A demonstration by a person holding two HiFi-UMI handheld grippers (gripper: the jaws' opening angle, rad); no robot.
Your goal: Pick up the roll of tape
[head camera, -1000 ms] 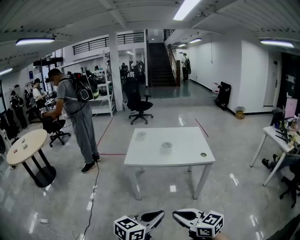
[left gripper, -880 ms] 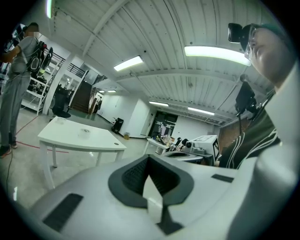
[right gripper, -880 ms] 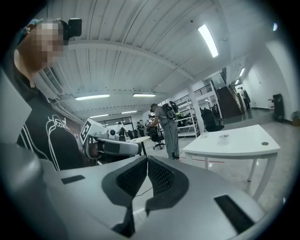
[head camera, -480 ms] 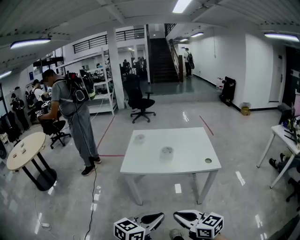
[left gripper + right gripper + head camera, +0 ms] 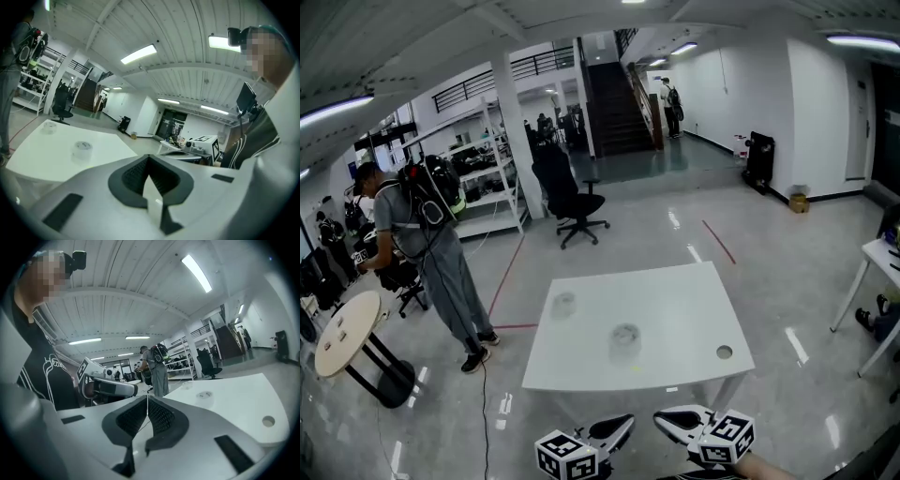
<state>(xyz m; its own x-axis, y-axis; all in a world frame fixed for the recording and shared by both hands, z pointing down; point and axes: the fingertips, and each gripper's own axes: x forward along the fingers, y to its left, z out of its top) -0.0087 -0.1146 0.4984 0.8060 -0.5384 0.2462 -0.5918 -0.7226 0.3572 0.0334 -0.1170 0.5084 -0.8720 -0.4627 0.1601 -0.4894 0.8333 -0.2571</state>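
Observation:
A clear roll of tape (image 5: 625,335) sits upright near the middle of the white table (image 5: 675,309). A second clear roll (image 5: 564,302) stands farther back on the left. Both grippers hang at the bottom of the head view, short of the table's near edge and apart from the tape. My left gripper (image 5: 611,433) and right gripper (image 5: 677,422) both have their jaws together with nothing between them. The left gripper view shows the tape (image 5: 82,147) ahead to the left of my gripper (image 5: 149,161). In the right gripper view the tape (image 5: 204,394) lies ahead to the right of my gripper (image 5: 147,401).
A round cable hole (image 5: 725,352) is in the table's near right corner. A person with a backpack (image 5: 420,246) stands left of the table beside a round side table (image 5: 345,335). An office chair (image 5: 569,195) stands behind, and another desk (image 5: 879,257) is at the right edge.
The table and tape now appear larger and closer in the head view. Both grippers have come forward with the person toward the table's near edge, still shut.

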